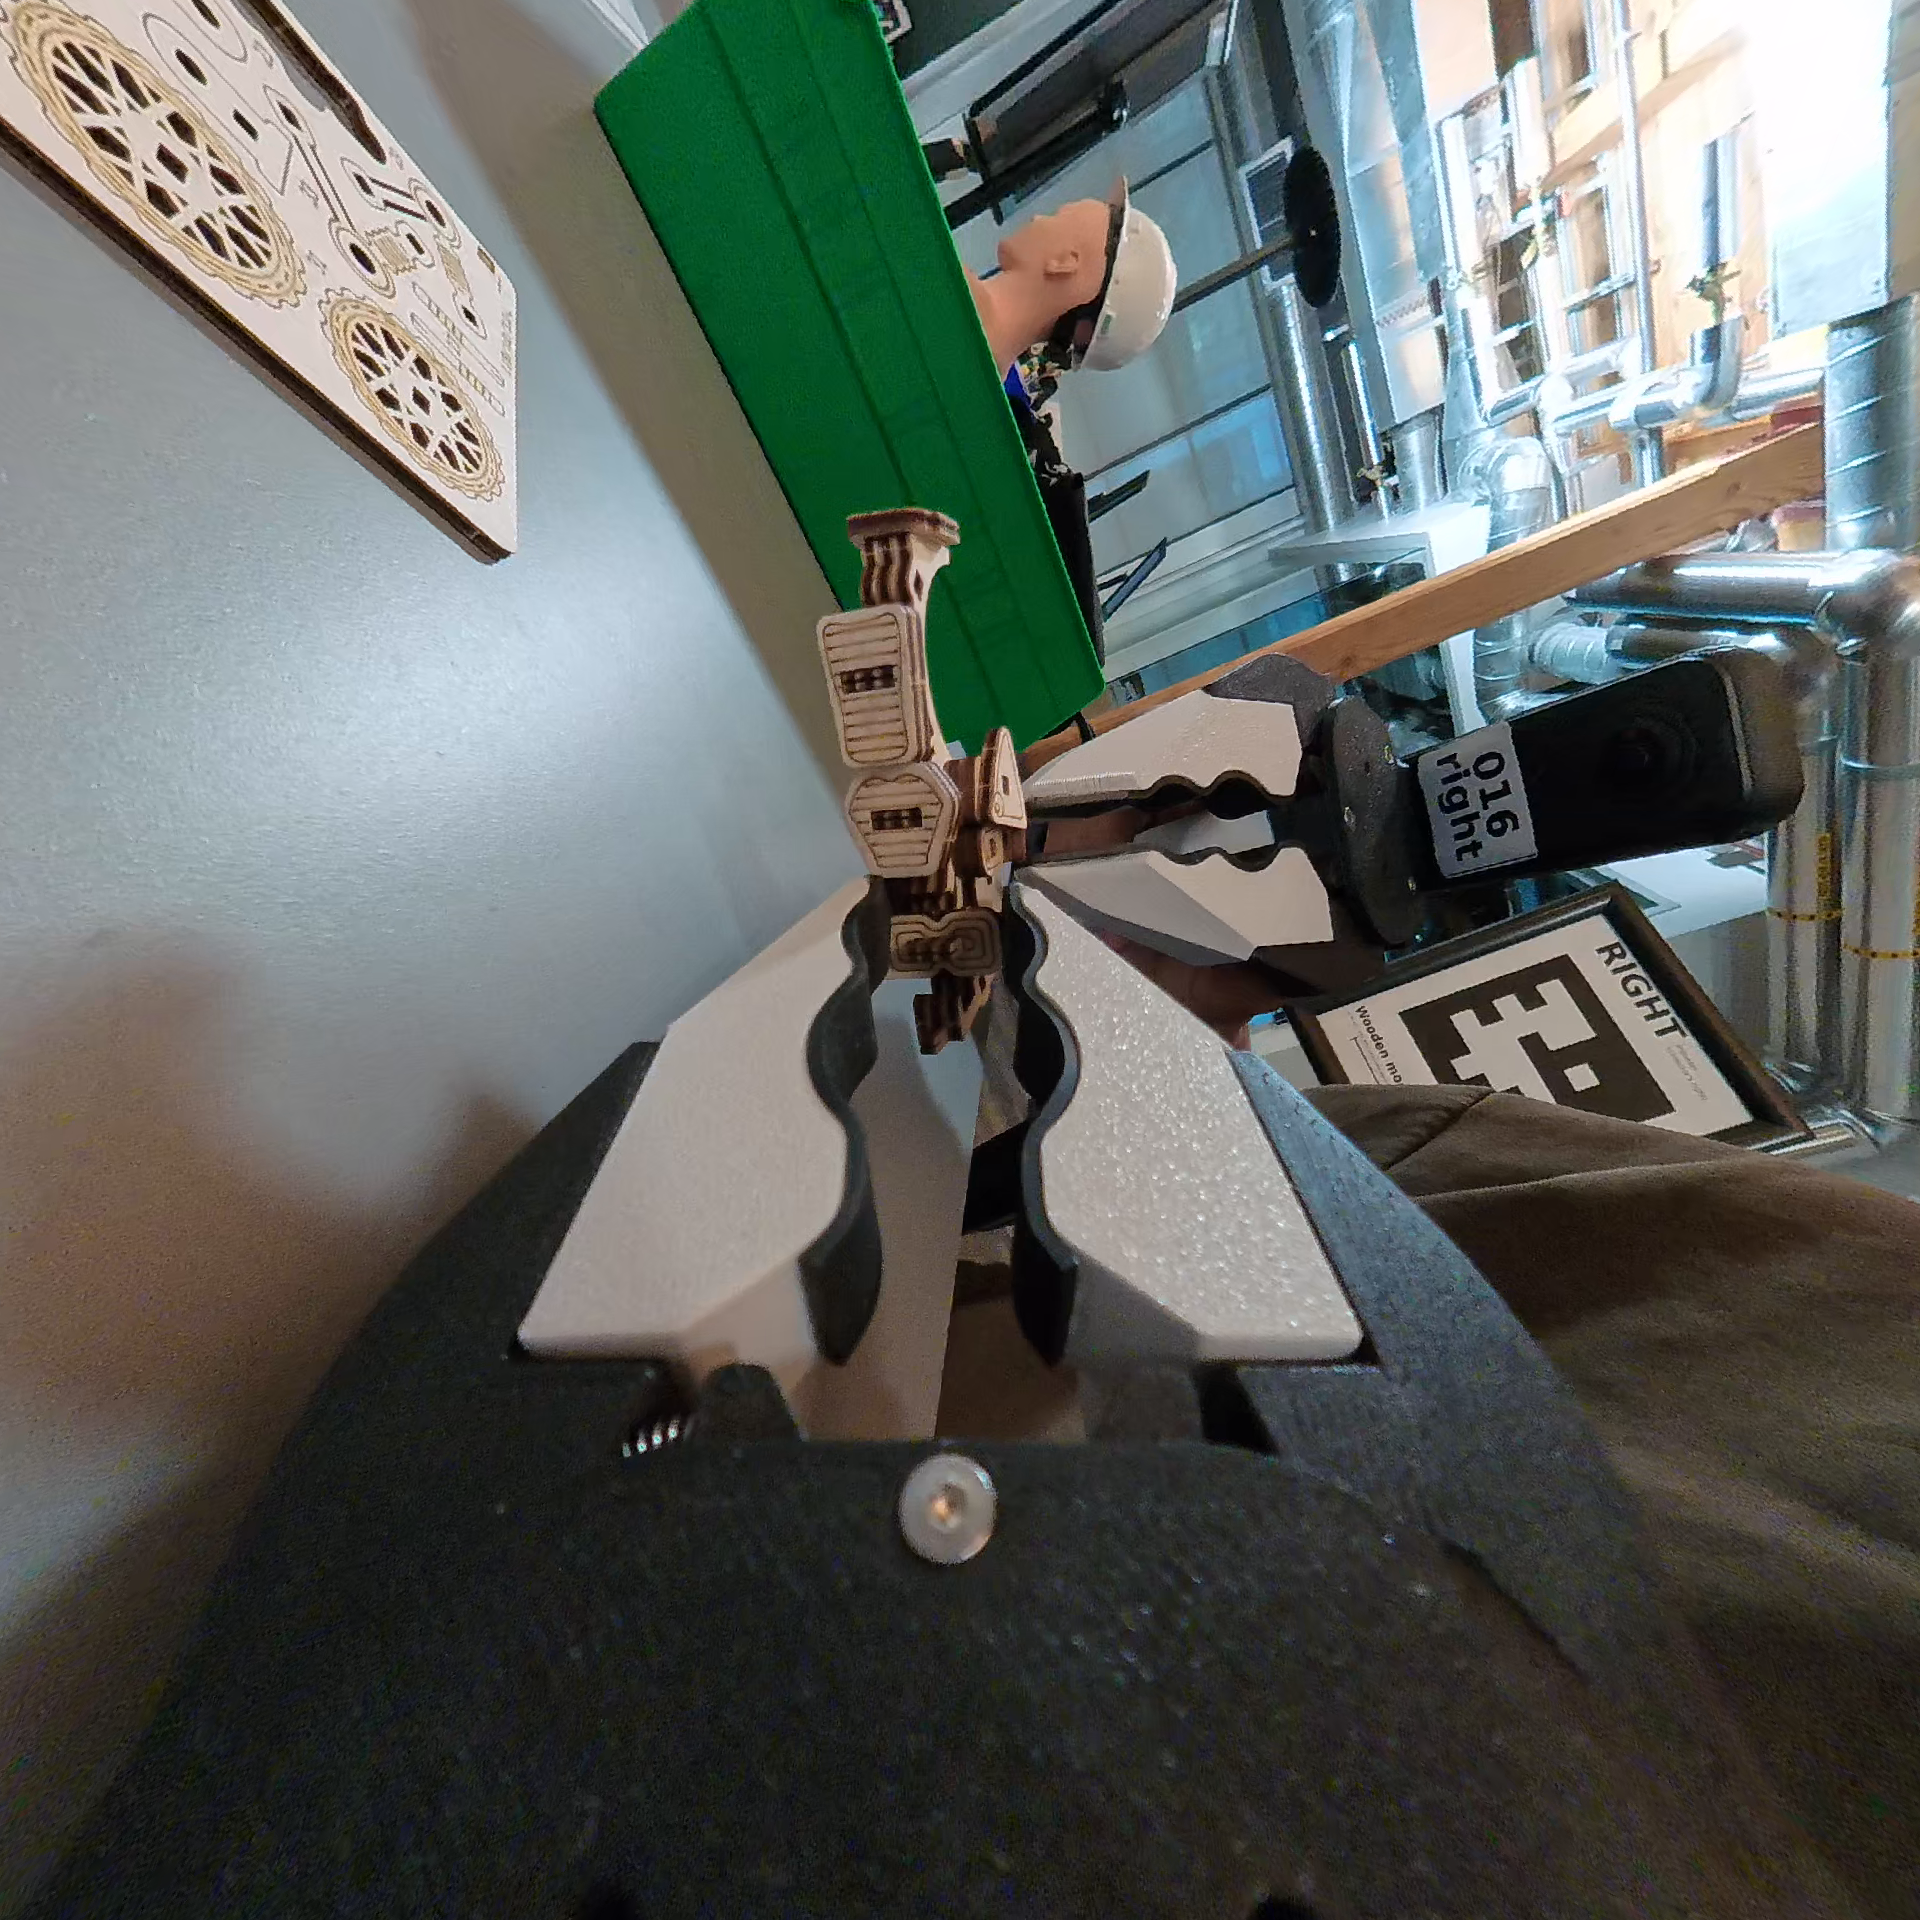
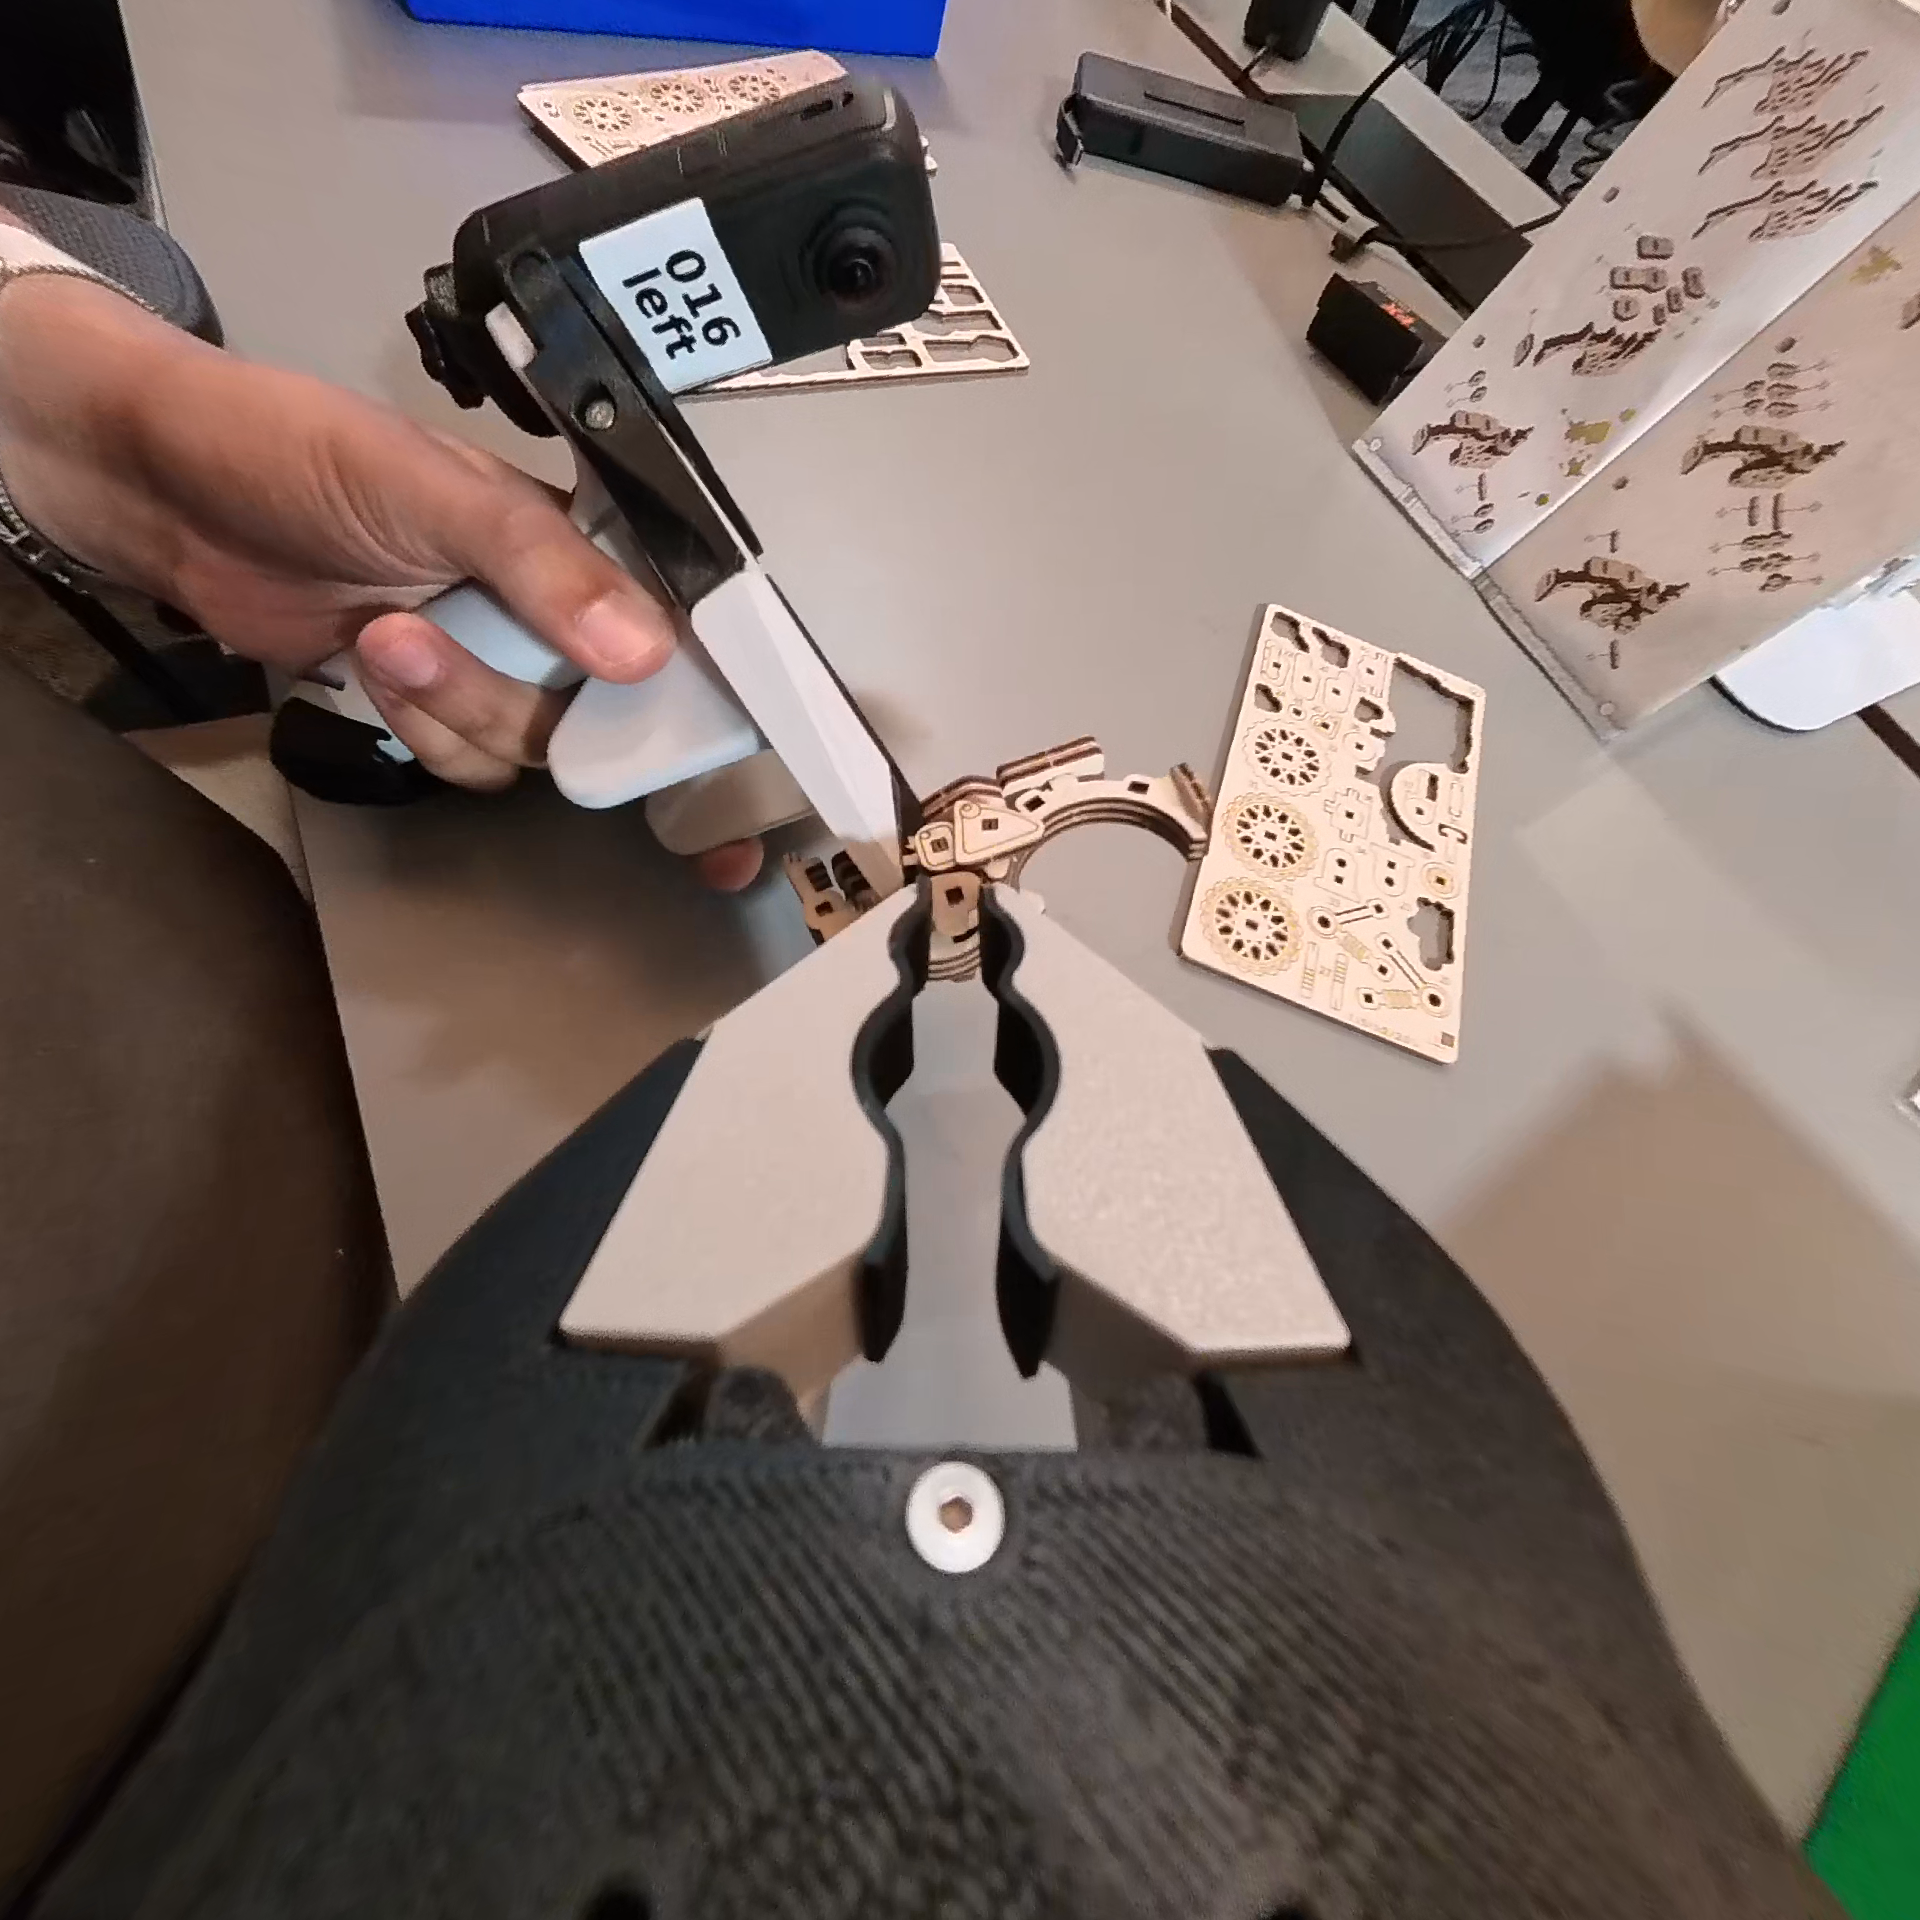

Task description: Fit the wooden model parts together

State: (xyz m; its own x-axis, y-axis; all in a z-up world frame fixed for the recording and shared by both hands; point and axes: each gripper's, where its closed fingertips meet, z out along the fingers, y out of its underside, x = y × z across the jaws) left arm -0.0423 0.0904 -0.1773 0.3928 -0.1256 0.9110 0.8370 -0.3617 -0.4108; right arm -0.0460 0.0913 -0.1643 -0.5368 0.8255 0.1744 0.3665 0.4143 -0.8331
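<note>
surface: grey table [image 2: 1039, 540], punched part sheet [image 2: 1340, 842] lying flat
model: wooden model [image 1: 920, 790] pinched between both tool tips
left gripper [image 1: 940, 935]: clamps model's lower end
right gripper [image 2: 951, 920]: narrow, gripping model's hub

white labels [image 2: 673, 294] on claws, framed sign [image 1: 1538, 1023]

The wooden model's [image 2: 1023, 831] lower end is hidden between gripper fingers [image 2: 790, 1091].
</note>
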